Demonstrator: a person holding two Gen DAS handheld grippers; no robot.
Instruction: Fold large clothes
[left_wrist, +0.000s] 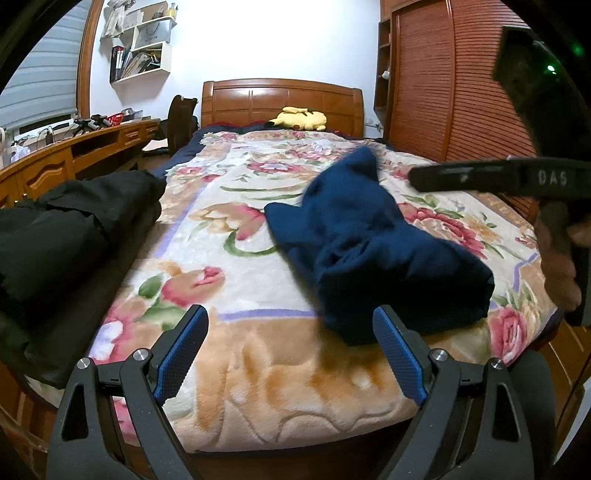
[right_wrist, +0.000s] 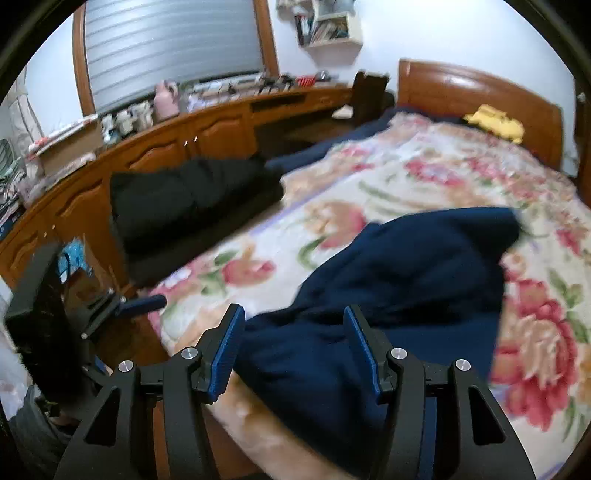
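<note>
A crumpled navy garment (left_wrist: 369, 236) (right_wrist: 406, 266) lies bunched on the floral blanket (left_wrist: 229, 184) near the foot of the bed. My left gripper (left_wrist: 290, 310) stands open over the blanket's front edge, and the garment's near end lies just beyond its right finger. In the right wrist view my right gripper (right_wrist: 293, 308) is open, with the garment's near folds lying under and between its fingers; the pads are not pressing on the cloth. One finger of that gripper (left_wrist: 480, 177) reaches in from the right in the left wrist view, held by a hand (left_wrist: 557, 266).
A black garment (left_wrist: 66, 229) (right_wrist: 184, 192) lies heaped at the bed's left edge. A yellow plush toy (left_wrist: 301, 118) (right_wrist: 495, 123) rests by the wooden headboard (left_wrist: 280, 99). A low wooden cabinet (right_wrist: 155, 155) runs along the left, and a slatted wardrobe (left_wrist: 443, 92) stands on the right.
</note>
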